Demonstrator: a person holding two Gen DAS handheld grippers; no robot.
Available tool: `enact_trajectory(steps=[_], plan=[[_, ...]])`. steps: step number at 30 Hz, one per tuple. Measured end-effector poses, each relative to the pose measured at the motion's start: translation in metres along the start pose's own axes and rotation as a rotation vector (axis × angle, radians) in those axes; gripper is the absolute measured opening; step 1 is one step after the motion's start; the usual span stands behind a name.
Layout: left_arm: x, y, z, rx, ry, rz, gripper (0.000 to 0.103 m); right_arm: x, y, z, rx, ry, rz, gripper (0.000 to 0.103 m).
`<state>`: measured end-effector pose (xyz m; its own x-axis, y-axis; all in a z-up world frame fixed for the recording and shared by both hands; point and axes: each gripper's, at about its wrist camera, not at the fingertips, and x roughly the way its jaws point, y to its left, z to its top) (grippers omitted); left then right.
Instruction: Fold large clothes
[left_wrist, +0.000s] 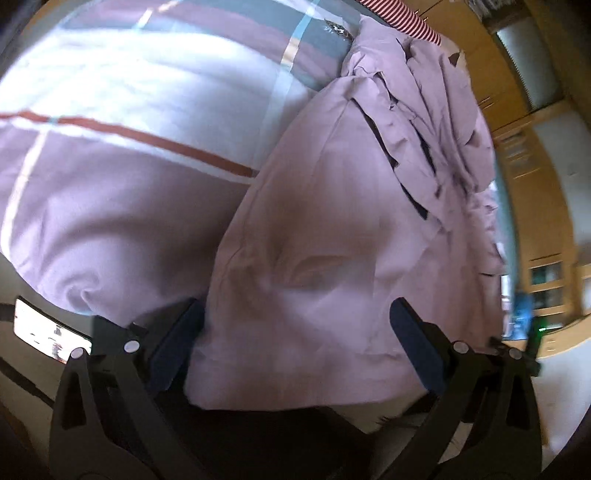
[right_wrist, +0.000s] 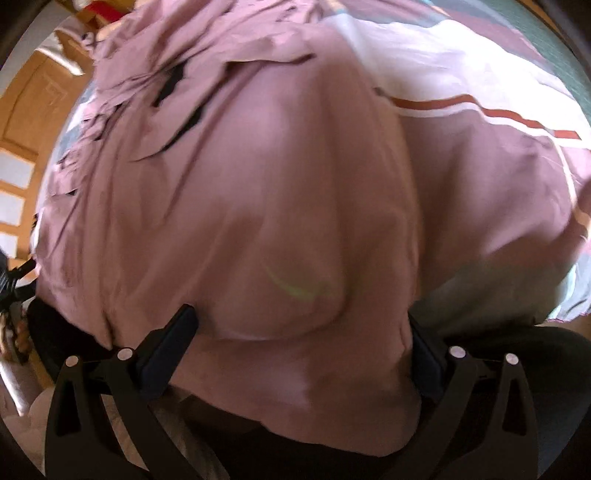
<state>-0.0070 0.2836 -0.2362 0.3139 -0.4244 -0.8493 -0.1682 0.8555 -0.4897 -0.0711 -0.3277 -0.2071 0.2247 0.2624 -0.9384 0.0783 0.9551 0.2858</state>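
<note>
The left black plastic two-finger gripper (left_wrist: 297, 325) has angular linkage arms with slotted cut-outs, round silver pivot pins and dark blue finger pads (left_wrist: 413, 343). The right black plastic two-finger gripper (right_wrist: 295, 332) looks the same: silver pins, slotted arms, dark blue pads (right_wrist: 166, 339).

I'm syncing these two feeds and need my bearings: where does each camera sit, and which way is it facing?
Left wrist: sits on the left gripper, looking forward and down along its open fingers at the mauve garment lying on the plaid bedspread; wooden cabinets at right.
Right wrist: sits on the right gripper, facing down over the same mauve garment, which fills the gap between its fingers; a wooden door at left.
Shared: the garment and the bedspread's orange stripe.
</note>
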Motion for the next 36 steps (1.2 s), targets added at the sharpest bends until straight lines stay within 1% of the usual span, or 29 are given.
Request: enact_trajectory(steps=[1, 2, 3, 4, 6, 7, 8, 10, 11, 12, 14, 17, 18, 19, 20, 22, 23, 25, 26, 28, 29, 31, 32, 33, 34, 35, 36], plan=[[0.0, 0.006, 0.0, -0.019, 0.005, -0.013, 0.086, -0.003, 0.003, -0.001, -0.017, -0.013, -0.011, 0.059], [0.001, 0.008, -0.001, -0.036, 0.011, -0.014, 0.066, -0.005, 0.004, -0.001, -0.018, -0.017, -0.011, 0.051], [0.002, 0.015, -0.003, -0.067, 0.027, -0.028, 0.049, -0.007, 0.003, -0.001, -0.011, -0.017, 0.012, 0.034], [0.003, 0.018, -0.005, -0.085, 0.029, -0.043, 0.041, -0.011, 0.003, 0.001, -0.007, -0.021, 0.044, 0.024], [-0.006, 0.018, -0.009, -0.071, 0.016, -0.08, 0.018, -0.022, 0.002, 0.006, -0.004, -0.033, 0.104, 0.015], [-0.012, 0.015, -0.011, -0.052, 0.004, -0.089, 0.016, -0.028, 0.002, 0.008, 0.001, -0.039, 0.133, 0.013], [-0.022, 0.01, -0.012, -0.027, -0.012, -0.122, 0.015, -0.037, 0.003, 0.011, 0.007, -0.051, 0.176, 0.012], [-0.035, 0.002, -0.011, -0.004, -0.032, -0.192, 0.014, -0.05, 0.005, 0.015, 0.016, -0.082, 0.25, 0.011], [-0.041, -0.002, -0.009, 0.003, -0.041, -0.224, 0.013, -0.061, 0.007, 0.021, 0.027, -0.119, 0.324, 0.011], [-0.042, -0.005, -0.005, 0.004, -0.05, -0.25, 0.013, -0.067, 0.008, 0.026, 0.036, -0.141, 0.365, 0.011], [-0.052, -0.007, 0.003, 0.003, -0.079, -0.323, 0.013, -0.085, 0.014, 0.041, 0.045, -0.216, 0.488, 0.01], [-0.076, -0.016, 0.027, -0.006, -0.182, -0.492, 0.013, -0.104, 0.015, 0.065, 0.082, -0.303, 0.611, 0.01], [-0.085, -0.018, 0.036, -0.007, -0.219, -0.534, 0.013, -0.111, 0.012, 0.077, 0.106, -0.344, 0.661, 0.01], [-0.089, -0.027, 0.049, 0.001, -0.254, -0.554, 0.012, -0.116, 0.009, 0.09, 0.132, -0.383, 0.703, 0.01], [-0.097, -0.037, 0.064, 0.023, -0.301, -0.557, 0.012, -0.122, 0.005, 0.105, 0.156, -0.419, 0.734, 0.01], [-0.103, -0.054, 0.092, 0.043, -0.362, -0.539, 0.012, -0.134, -0.006, 0.137, 0.191, -0.483, 0.768, 0.01], [-0.107, -0.065, 0.112, 0.049, -0.39, -0.521, 0.012, -0.135, -0.009, 0.149, 0.206, -0.507, 0.777, 0.01], [-0.111, -0.083, 0.149, 0.05, -0.438, -0.482, 0.012, -0.137, -0.01, 0.195, 0.272, -0.555, 0.796, 0.01], [-0.112, -0.091, 0.164, 0.053, -0.453, -0.461, 0.012, -0.135, -0.011, 0.218, 0.303, -0.572, 0.789, 0.01], [-0.104, -0.115, 0.215, 0.05, -0.496, -0.386, 0.014, -0.129, -0.015, 0.256, 0.355, -0.592, 0.754, 0.01], [-0.098, -0.12, 0.23, 0.039, -0.504, -0.366, 0.016, -0.12, -0.017, 0.282, 0.398, -0.603, 0.726, 0.01], [-0.077, -0.129, 0.273, -0.003, -0.531, -0.311, 0.023, -0.1, -0.021, 0.312, 0.462, -0.612, 0.695, 0.01], [-0.068, -0.127, 0.283, -0.025, -0.537, -0.297, 0.03, -0.083, -0.024, 0.332, 0.498, -0.608, 0.669, 0.01], [-0.056, -0.124, 0.294, -0.065, -0.549, -0.264, 0.04, -0.069, -0.028, 0.342, 0.529, -0.601, 0.649, 0.011], [-0.047, -0.121, 0.298, -0.091, -0.553, -0.241, 0.046, -0.051, -0.034, 0.35, 0.572, -0.588, 0.631, 0.011], [-0.04, -0.116, 0.298, -0.108, -0.55, -0.224, 0.054, -0.032, -0.043, 0.355, 0.622, -0.574, 0.617, 0.011], [-0.031, -0.109, 0.292, -0.118, -0.537, -0.225, 0.06, -0.014, -0.051, 0.359, 0.661, -0.561, 0.604, 0.011]])
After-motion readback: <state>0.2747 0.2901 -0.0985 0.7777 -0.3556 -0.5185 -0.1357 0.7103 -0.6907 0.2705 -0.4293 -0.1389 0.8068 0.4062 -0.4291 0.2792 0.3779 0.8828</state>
